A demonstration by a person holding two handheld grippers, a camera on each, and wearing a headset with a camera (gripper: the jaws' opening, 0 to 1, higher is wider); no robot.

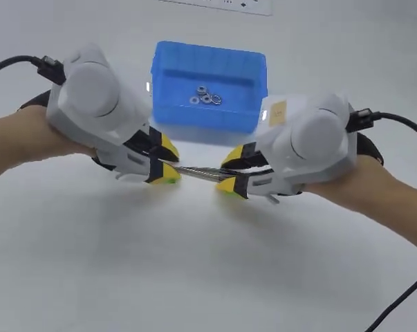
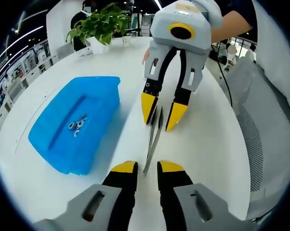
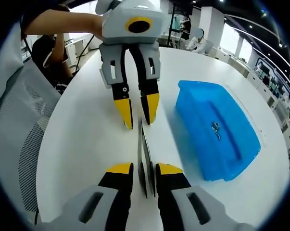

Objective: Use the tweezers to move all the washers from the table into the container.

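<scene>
Your small silvery metal washers (image 1: 205, 95) lie in a loose cluster on the floor of the blue rectangular plastic container (image 1: 208, 55), which sits on the white worktop (image 1: 194, 270) just beyond your two hands. I count about four; they are too small to be sure of the number. No washer shows on the bare worktop around the container or in front of you, though the patch beneath your hands is hidden.

The slim steel tweezers (image 1: 201, 173) bridge the gap between your hands. Your right tongs (image 1: 230, 171) are clenched on the tweezers' broad end: in the right gripper view the two blades fill the slot between the yellow tips. The pointed end reaches in between the tips of your left tongs (image 1: 163, 160). A narrow gap shows there in the left gripper view, and I cannot tell whether they pinch the point or merely flank it.

By my judgement the moving is done or very nearly so. What is left is to check the hidden patch of worktop for a stray washer and then set the tweezers down.
</scene>
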